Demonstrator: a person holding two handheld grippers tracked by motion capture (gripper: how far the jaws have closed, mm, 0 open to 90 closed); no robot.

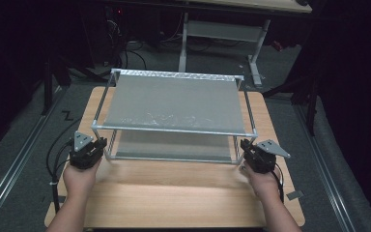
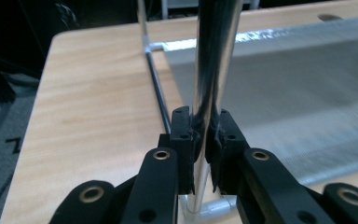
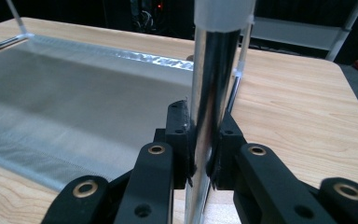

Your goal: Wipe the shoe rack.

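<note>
Left gripper [image 1: 95, 146]: clamped on the near-left upright post [image 2: 212, 70] of the two-tier metal rack [image 1: 174, 104]. The rack is stood on the wooden table [image 1: 174, 193], toward its far half, long side facing the person.

Right gripper [image 1: 247, 150]: clamped on the near-right upright post [image 3: 214, 84] in the same manner. A grip at both near corners is judged to be chosen so that the rack can be lifted or slid level, without twisting (one corner alone would let it swing).

High view: the whole layout is given, with both hands [image 1: 79, 178] symmetric at the near posts and the upper shelf over the lower one. Jaw contact is too small to be read there.

Gripper views: contact is settled. In each, the chrome tube is seen pinched between the black pads, no gap left. A white cap on the post top is seen in the right gripper view.
</note>
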